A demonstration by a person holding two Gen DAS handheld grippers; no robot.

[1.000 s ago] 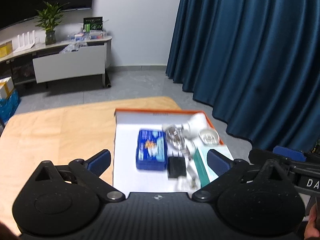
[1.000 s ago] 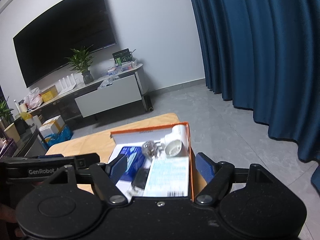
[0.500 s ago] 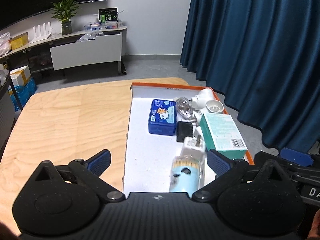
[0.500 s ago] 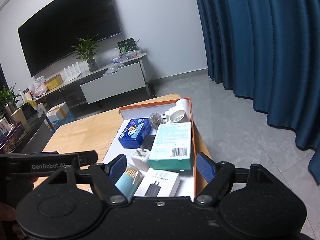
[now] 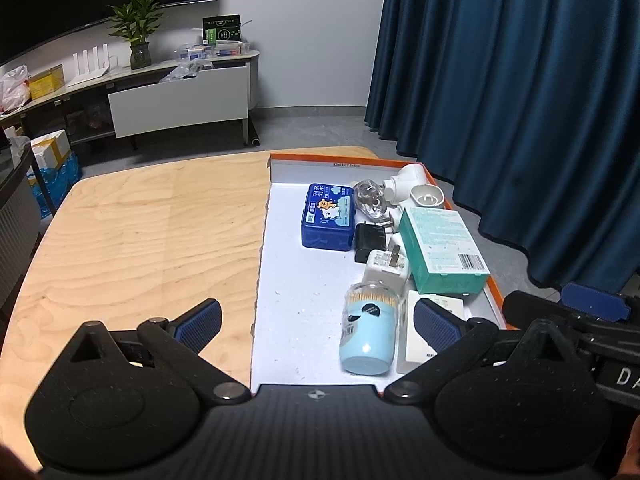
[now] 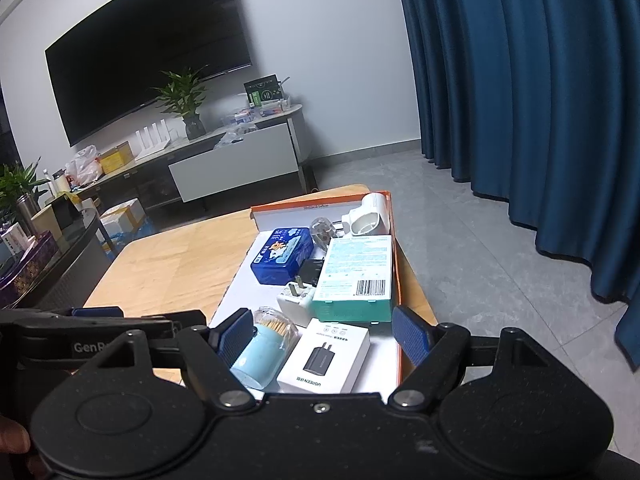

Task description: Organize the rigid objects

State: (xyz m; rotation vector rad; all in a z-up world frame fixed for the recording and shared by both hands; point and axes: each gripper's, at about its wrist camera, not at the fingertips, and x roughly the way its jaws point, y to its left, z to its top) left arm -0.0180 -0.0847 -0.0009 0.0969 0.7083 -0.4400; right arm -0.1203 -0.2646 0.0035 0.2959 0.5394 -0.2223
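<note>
An orange-rimmed box (image 5: 340,159) (image 6: 397,280) with a white floor holds the objects. Inside lie a blue tin (image 5: 329,215) (image 6: 282,255), a teal carton (image 5: 442,249) (image 6: 355,274), a black charger (image 5: 370,241), a white plug adapter (image 5: 387,266) (image 6: 295,299), a clear bulb-like piece (image 5: 370,198), a white pipe fitting (image 5: 412,186) (image 6: 370,216), a light-blue toothpick jar (image 5: 370,332) (image 6: 264,352) on its side and a white charger carton (image 6: 325,356). My left gripper (image 5: 316,322) and my right gripper (image 6: 324,338) hover open over the box's near end, holding nothing.
The box sits on the right side of a wooden table (image 5: 152,232). A blue curtain (image 5: 520,100) hangs to the right. A low TV cabinet (image 5: 176,100) with a plant (image 5: 138,36) stands at the back wall. A dark glass side table (image 6: 48,264) is at far left.
Both grippers have pulled back and risen, so the near end of the box with the toothpick jar and the white charger carton has come into view. The objects have not moved.
</note>
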